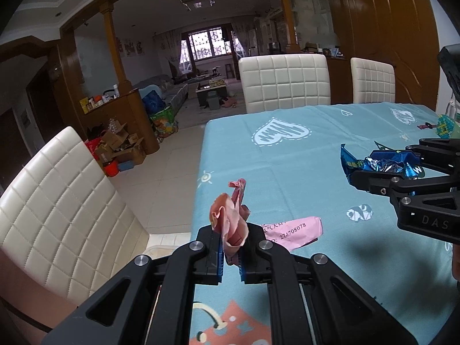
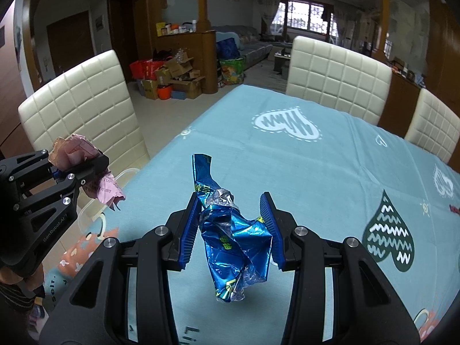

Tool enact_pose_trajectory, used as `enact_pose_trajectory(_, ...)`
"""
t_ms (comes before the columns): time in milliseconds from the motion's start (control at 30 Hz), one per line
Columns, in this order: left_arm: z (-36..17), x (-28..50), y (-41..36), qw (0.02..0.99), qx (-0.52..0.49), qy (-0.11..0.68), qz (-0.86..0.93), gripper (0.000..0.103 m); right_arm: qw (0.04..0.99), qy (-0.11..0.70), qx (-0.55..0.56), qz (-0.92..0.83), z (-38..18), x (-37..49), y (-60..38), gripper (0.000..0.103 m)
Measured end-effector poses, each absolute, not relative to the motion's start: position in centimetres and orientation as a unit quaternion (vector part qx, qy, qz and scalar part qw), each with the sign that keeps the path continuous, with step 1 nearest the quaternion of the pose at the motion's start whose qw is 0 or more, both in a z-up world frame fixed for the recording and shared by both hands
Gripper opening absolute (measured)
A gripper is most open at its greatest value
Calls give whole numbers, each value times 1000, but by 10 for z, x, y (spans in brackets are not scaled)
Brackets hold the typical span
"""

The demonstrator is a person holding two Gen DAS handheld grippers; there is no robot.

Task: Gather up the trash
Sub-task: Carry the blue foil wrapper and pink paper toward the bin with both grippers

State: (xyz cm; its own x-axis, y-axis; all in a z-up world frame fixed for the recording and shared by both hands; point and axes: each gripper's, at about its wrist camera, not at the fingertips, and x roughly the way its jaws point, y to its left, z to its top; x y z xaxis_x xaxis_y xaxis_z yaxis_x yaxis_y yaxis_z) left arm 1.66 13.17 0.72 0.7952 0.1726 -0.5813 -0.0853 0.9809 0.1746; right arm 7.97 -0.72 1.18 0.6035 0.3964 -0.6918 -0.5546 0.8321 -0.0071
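Observation:
My left gripper (image 1: pixel 231 247) is shut on a crumpled pink paper (image 1: pixel 230 221), held above the left edge of the table. A flat flap of it with printed digits (image 1: pixel 293 231) sticks out to the right of the fingers. The right wrist view shows this left gripper (image 2: pixel 96 166) at the left with the pink paper (image 2: pixel 72 149) in it. My right gripper (image 2: pixel 230 201) is shut on a crumpled blue foil wrapper (image 2: pixel 235 238), which hangs above the cloth. In the left wrist view the right gripper (image 1: pixel 379 164) and wrapper (image 1: pixel 353 161) are at the right.
The table wears a light blue cloth with heart prints (image 1: pixel 287 166) (image 2: pixel 316 158). Cream quilted chairs stand at its left side (image 1: pixel 57 201) (image 2: pixel 83 109) and far side (image 1: pixel 284 80) (image 2: pixel 336 77). A green patterned item (image 1: pixel 444 123) lies at the far right. Cardboard boxes (image 2: pixel 178 77) sit on the floor.

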Motion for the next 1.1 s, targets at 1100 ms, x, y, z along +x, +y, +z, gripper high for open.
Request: enact_pose_trajectory(1100,13,-45,254,933,46,292,206,8,856,323,-200,352,32,57,134,46)
